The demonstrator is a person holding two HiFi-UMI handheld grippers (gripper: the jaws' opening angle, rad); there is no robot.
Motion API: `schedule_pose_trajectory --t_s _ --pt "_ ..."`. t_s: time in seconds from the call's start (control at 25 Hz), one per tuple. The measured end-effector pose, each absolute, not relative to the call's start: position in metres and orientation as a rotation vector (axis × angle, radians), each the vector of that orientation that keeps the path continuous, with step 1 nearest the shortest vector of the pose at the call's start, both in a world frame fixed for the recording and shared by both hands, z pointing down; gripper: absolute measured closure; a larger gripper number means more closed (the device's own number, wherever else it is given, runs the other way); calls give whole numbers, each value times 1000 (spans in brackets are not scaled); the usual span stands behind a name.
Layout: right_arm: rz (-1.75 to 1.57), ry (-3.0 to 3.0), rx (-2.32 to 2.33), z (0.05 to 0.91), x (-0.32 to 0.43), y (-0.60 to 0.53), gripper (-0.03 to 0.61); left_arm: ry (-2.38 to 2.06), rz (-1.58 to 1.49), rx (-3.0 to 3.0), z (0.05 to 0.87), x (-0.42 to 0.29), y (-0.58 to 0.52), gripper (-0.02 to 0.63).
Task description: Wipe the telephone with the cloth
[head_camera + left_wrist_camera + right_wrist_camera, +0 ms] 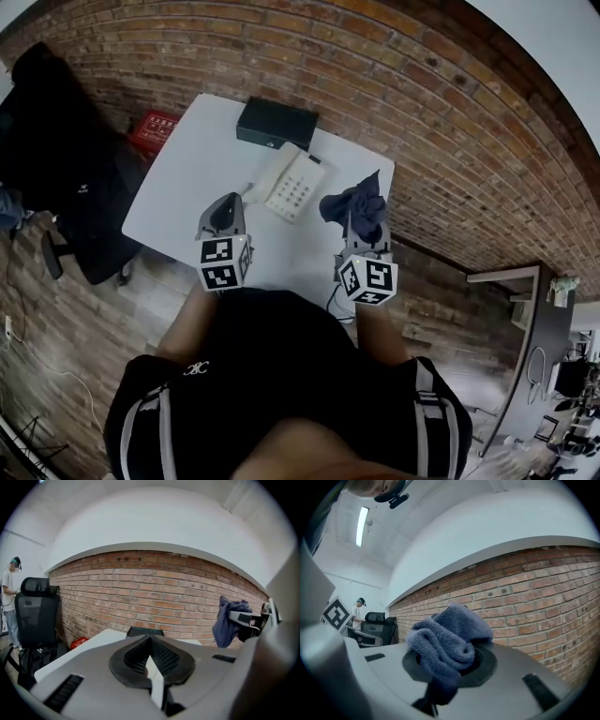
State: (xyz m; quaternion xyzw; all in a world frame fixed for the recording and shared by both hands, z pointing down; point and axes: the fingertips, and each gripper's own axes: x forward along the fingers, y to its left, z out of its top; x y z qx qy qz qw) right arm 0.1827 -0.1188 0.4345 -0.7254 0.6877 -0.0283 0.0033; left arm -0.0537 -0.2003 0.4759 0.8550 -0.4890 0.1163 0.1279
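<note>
A white telephone with its handset on the cradle lies in the middle of the white table. My right gripper hovers just right of the phone, shut on a dark blue cloth that bunches up over the jaws. My left gripper is held near the phone's left side, over the table's front part. Its jaws meet at the tips with nothing between them. In the left gripper view the cloth hangs from the right gripper at the far right.
A black box sits at the table's far edge against the brick wall. A red case lies on the floor to the left, beside a black office chair. A person stands far left.
</note>
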Motion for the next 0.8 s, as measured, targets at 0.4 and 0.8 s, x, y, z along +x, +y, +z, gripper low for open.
schedule_pose_trajectory --t_s 0.4,0.8 --pt "-99 2186 -2273 442 190 -131 522 -1351 377 2523 481 -25 -210 621" --pt "-152 2236 -2254 457 192 -155 522 -1292 428 2522 498 -9 -215 621"
